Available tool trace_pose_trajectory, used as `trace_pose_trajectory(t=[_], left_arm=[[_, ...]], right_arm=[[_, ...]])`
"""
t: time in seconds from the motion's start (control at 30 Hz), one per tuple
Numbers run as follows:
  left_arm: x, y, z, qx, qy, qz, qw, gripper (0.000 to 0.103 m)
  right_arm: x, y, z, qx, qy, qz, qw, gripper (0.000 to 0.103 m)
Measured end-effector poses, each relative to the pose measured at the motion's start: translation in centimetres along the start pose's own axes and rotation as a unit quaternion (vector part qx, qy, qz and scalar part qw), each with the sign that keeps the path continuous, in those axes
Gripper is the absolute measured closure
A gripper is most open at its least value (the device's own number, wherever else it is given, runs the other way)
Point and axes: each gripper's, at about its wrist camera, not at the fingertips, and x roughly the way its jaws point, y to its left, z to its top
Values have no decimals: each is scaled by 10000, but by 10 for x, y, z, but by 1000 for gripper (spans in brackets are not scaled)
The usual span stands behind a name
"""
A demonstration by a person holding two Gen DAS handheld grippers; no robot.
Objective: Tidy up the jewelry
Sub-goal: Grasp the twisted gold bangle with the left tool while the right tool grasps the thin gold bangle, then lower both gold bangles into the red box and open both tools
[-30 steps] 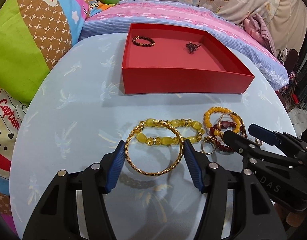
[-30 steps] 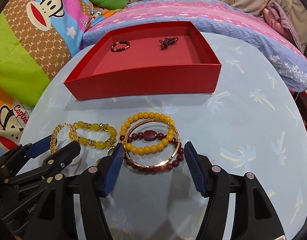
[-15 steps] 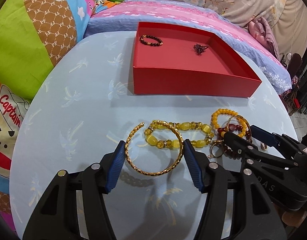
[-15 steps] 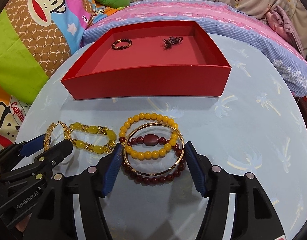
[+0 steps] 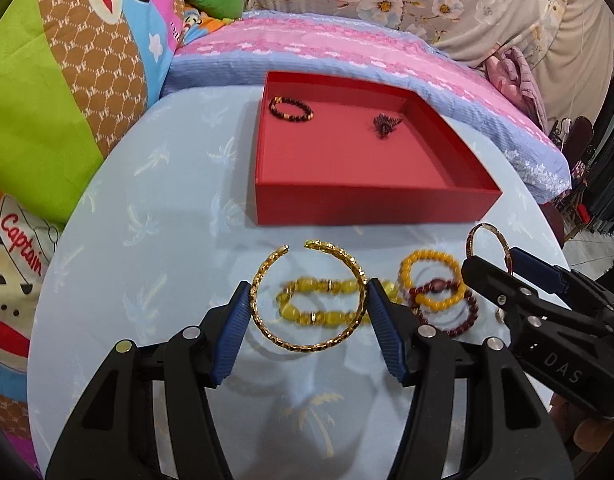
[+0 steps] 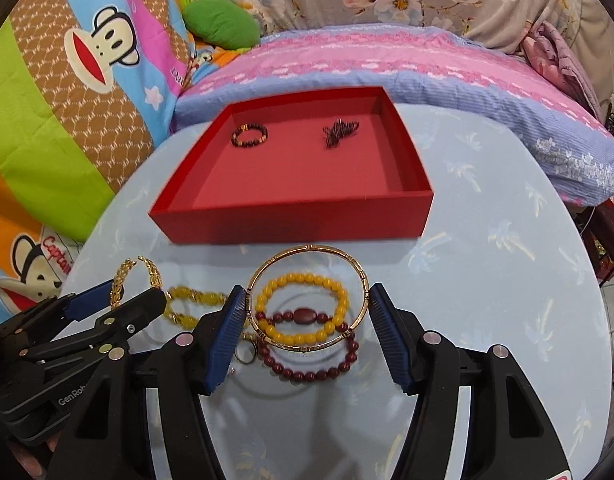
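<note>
Both pairs of jaws pinch a bangle across its width. The left gripper clamps an open gold cuff, its blue pads pressing the two sides, the gap in the cuff pointing toward the red box. The right gripper clamps a thin closed gold bangle the same way.

Both hoops appear lifted on the near side of the box, above the pieces left on the table: a yellow stone bracelet, an amber bead ring, a dark red bead bracelet and a small ring beside it. Inside the box, toward its far wall, lie a dark bead bracelet and a small dark tangle.

The two metal hoops are likely light, stiff and slick. The cuff may flex at its gap under a hard squeeze, so a moderate grip across the widest part suits it; the bangle could roll or pop out of the ribbed pads if tilted. The beaded pieces look limp and should be taken by a pinch on one side of the strand.

Readable writing: "DAS" on the right gripper's body in the left view, "GenRob" on the left gripper's in the right view, and "Captain" on the cartoon blanket left of the box.
</note>
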Motion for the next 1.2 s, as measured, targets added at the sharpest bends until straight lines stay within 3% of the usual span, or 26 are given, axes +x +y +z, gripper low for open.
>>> trace_pose_trajectory(t=[0.3, 0.53, 0.87, 1.2], left_arm=[[10, -11, 72, 197, -407, -119, 9989, 47], [57, -19, 118, 307, -303, -167, 9989, 47], [117, -12, 137, 272, 67, -87, 9996, 47], [132, -8, 139, 328, 98, 53, 9994, 48]], right_arm=[[3, -15, 69, 21, -435, 45, 9990, 43], [43, -22, 113, -3, -364, -57, 9993, 43], [106, -30, 131, 40, 6, -164, 9999, 43], [129, -30, 133, 58, 147, -178, 9997, 42]])
